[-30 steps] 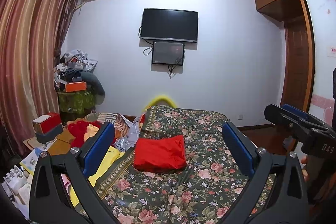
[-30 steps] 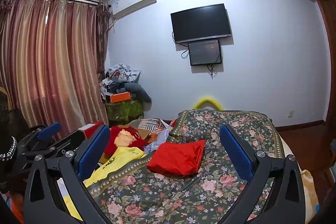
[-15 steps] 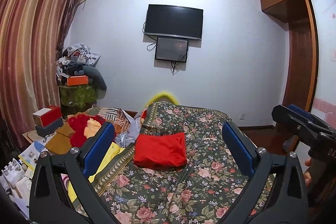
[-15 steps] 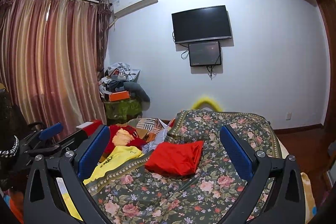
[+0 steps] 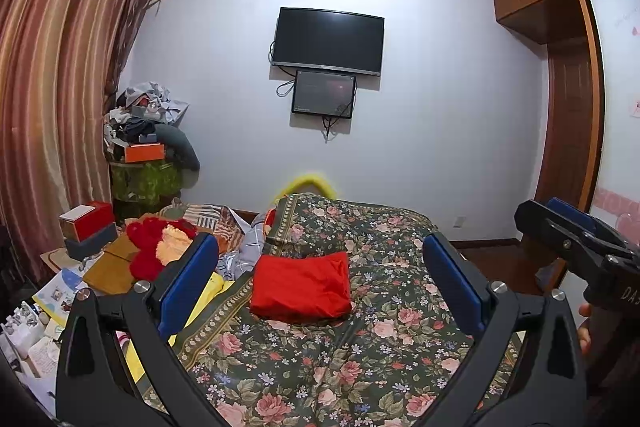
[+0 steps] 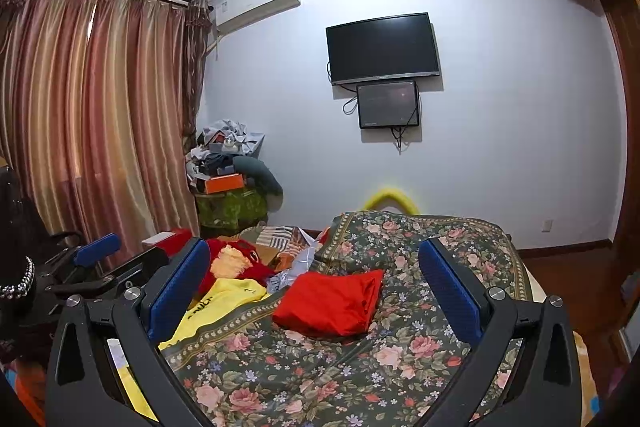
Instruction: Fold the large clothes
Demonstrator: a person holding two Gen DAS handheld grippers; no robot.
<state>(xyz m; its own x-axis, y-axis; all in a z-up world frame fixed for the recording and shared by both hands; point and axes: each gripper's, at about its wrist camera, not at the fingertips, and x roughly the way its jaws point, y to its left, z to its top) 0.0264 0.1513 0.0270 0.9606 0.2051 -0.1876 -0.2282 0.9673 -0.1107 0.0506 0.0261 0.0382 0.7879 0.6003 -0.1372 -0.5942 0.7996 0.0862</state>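
Both grippers are raised above the bed, pointing toward the far wall. Left gripper: the 2 blue-padded fingers stand wide apart, nothing between them; right gripper: likewise spread wide and empty, and also visible at the right edge of the left wrist view. The red garment lies folded into a compact rectangle on the floral bedspread, near the middle of the bed; neither gripper touches it. A yellow garment lies at the bedspread's left edge, partly under its border. A red and orange plush item sits beyond it among clutter. A television hangs on the far wall; striped curtains cover the left side.
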